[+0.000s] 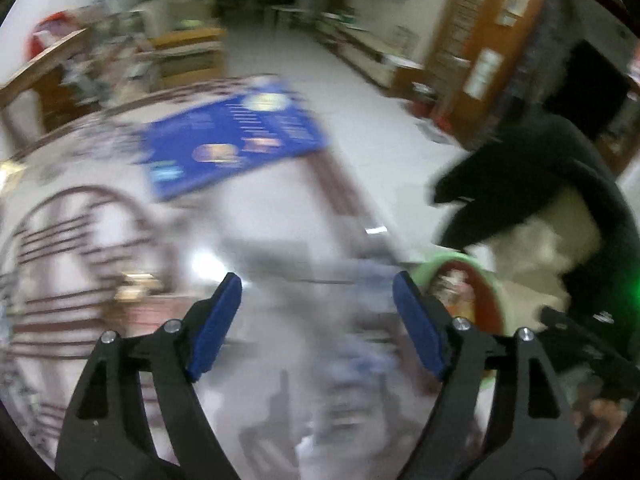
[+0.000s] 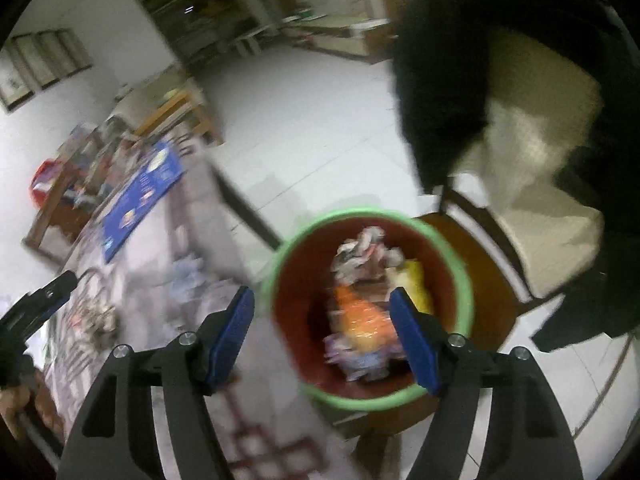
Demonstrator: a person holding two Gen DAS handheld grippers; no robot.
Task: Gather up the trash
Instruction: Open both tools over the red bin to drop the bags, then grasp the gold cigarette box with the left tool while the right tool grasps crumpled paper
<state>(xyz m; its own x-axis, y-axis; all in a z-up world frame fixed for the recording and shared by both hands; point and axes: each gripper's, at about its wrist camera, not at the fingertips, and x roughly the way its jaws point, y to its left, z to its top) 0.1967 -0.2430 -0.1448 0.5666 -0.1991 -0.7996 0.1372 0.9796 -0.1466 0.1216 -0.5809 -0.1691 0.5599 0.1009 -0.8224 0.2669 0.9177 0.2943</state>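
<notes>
The right gripper [image 2: 322, 308] was held spread and empty above the green-rimmed, red-lined round bin [image 2: 464, 280], where crumpled wrappers [image 2: 362, 312] lay piled. The left gripper [image 1: 318, 298] was likewise spread, nothing between its blue pads [image 1: 218, 328], over the blurred patterned tablecloth [image 1: 280, 216].

Bin [image 2: 370, 216] mouth open upward, half full of wrappers [image 2: 360, 320]; free room above them. Chair [image 2: 472, 240] with draped coat [image 2: 460, 60] crowds bin's far side. Table [image 2: 192, 320] edge adjoins bin's left. Floor [image 2: 300, 120] beyond clear.
</notes>
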